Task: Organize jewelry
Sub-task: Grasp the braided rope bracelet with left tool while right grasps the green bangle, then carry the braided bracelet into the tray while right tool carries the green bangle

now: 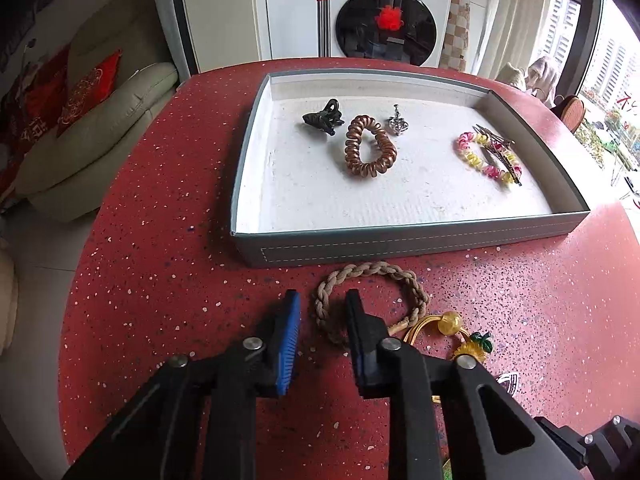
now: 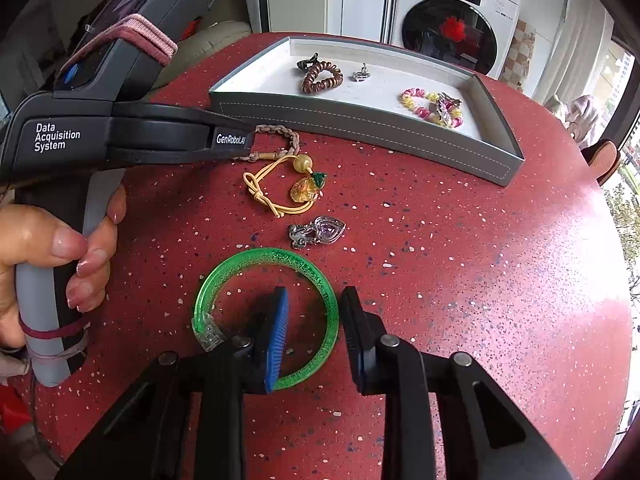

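A grey tray (image 1: 400, 240) with a white floor holds a black claw clip (image 1: 324, 117), a brown spiral hair tie (image 1: 369, 146), a silver charm (image 1: 397, 122) and a pink-yellow spiral tie with a clip (image 1: 490, 156). My left gripper (image 1: 322, 308) is open, its jaws astride the left side of a beige braided bracelet (image 1: 372, 270) on the red table. My right gripper (image 2: 314, 304) is open, its jaws astride the right side of a green glitter bangle (image 2: 316, 268). A yellow cord with an orange charm (image 2: 280, 188) and a silver heart pendant (image 2: 318, 231) lie between them.
The tray shows in the right wrist view (image 2: 360, 128) at the table's far side. The left gripper's body and the hand holding it (image 2: 80, 140) fill the left of that view. A washing machine (image 1: 386, 20) and a sofa (image 1: 100, 128) stand beyond the round red table (image 1: 160, 280).
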